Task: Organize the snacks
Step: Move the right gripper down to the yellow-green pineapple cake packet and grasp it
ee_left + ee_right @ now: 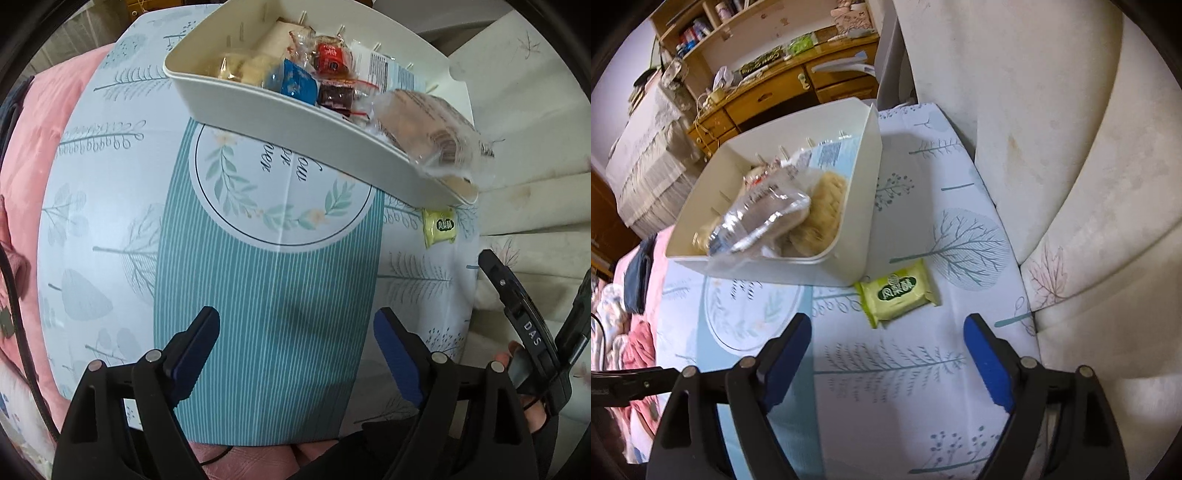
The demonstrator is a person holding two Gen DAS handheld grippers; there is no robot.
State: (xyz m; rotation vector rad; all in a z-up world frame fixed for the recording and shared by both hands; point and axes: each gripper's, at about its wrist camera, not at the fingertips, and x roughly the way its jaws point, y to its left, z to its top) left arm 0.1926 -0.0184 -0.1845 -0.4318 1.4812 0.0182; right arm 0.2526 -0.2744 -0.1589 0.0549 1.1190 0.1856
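— Both grippers, left and right, gape wide, holding nothing.
— And the snacks?
— Small yellow-green wrapped packet lies on the patterned tablecloth, touching the cream plastic bin's corner.

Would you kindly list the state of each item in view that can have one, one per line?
White plastic bin: upright on the table, filled with wrapped snacks.
Clear crinkly plastic snack bag: lying on top of the pile, poking above the rim.
Yellow-green wrapped snack packet: sealed, flat on the tablecloth beside the bin.
Left gripper: open, empty.
Right gripper: open, empty, just short of the packet.
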